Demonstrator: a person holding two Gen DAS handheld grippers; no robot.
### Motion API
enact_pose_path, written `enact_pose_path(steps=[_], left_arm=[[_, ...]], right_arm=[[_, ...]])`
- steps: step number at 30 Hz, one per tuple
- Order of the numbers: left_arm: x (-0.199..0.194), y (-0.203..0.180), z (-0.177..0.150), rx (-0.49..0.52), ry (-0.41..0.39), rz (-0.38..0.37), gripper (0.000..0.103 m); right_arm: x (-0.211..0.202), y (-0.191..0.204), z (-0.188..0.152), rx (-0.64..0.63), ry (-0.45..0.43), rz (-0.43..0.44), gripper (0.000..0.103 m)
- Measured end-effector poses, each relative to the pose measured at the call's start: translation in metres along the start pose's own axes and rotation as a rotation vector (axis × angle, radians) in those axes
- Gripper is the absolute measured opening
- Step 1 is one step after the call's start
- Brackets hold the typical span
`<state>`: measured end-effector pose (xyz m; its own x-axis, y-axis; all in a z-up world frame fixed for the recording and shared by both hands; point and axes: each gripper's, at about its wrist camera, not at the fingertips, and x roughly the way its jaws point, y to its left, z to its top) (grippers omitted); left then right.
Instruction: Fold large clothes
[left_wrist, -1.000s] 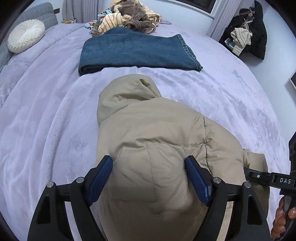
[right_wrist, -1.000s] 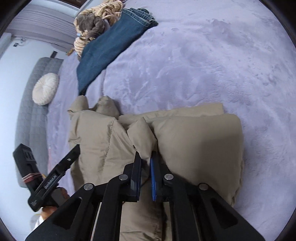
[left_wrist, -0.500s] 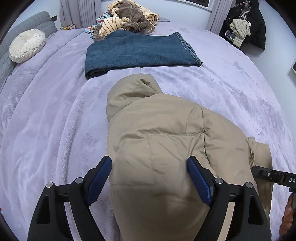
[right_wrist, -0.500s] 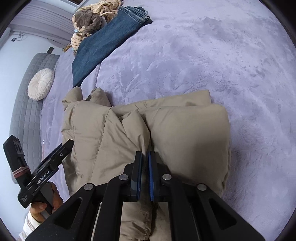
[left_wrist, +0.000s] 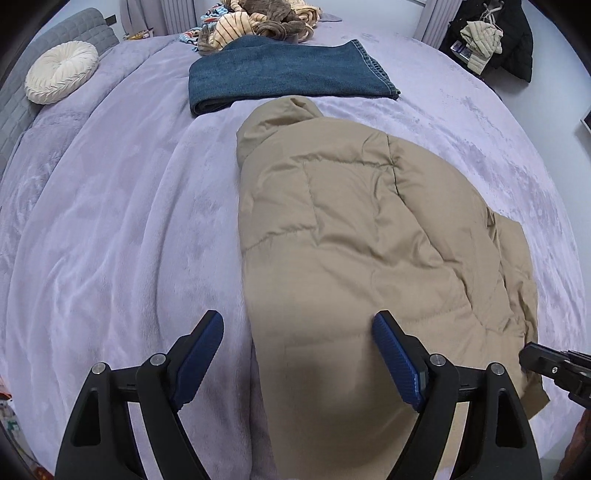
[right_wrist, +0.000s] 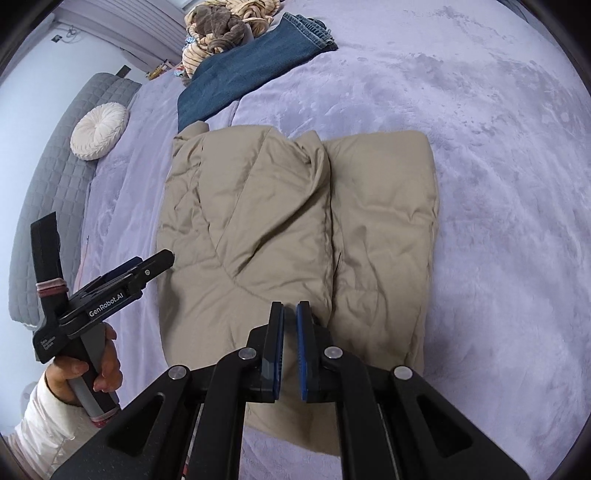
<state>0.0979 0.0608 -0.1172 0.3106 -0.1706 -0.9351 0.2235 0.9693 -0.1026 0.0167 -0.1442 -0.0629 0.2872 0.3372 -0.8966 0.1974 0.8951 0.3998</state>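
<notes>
Where walls stand pale | lilac blanket (left_wrist: 110, 221) | grey headboard (right_wrist: 55, 166)

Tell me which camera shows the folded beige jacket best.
The right wrist view: the whole beige jacket lies in frame on the purple blanket, both folded halves and the seam between them visible. The left wrist view shows its hood end and quilted back, but the near end runs off the frame's bottom.

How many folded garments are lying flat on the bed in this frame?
2. The beige puffer jacket lies nearest the grippers; the folded jeans lie just beyond its hood. The heap of clothes behind is unfolded and may hide more.
</notes>
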Motion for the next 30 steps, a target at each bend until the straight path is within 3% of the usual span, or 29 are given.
enact_pose_path(steps=[6,14,15,16,20,30], left_arm=[[-0.019,0.004,-0.028,0.011,0.034,-0.007,0.084],[-0.048,0.0,-0.057,0.073,0.046,-0.052,0.084],[-0.052,-0.002,-0.06,0.079,0.046,-0.056,0.087],[-0.056,-0.004,-0.064,0.087,0.045,-0.059,0.103],[-0.073,-0.009,-0.075,0.089,0.013,-0.053,0.103],[-0.114,-0.004,-0.092,0.008,-0.07,0.048,0.103]], right_arm=[[0.01,-0.011,-0.031,0.052,0.066,-0.074,0.006],[-0.018,0.003,-0.051,0.081,0.009,-0.086,0.01],[-0.021,0.004,-0.054,0.084,0.004,-0.087,0.01],[-0.024,0.007,-0.057,0.089,-0.001,-0.086,0.01],[-0.03,0.015,-0.069,0.102,-0.006,-0.083,0.01],[-0.058,0.033,-0.077,0.03,-0.054,-0.123,0.014]])
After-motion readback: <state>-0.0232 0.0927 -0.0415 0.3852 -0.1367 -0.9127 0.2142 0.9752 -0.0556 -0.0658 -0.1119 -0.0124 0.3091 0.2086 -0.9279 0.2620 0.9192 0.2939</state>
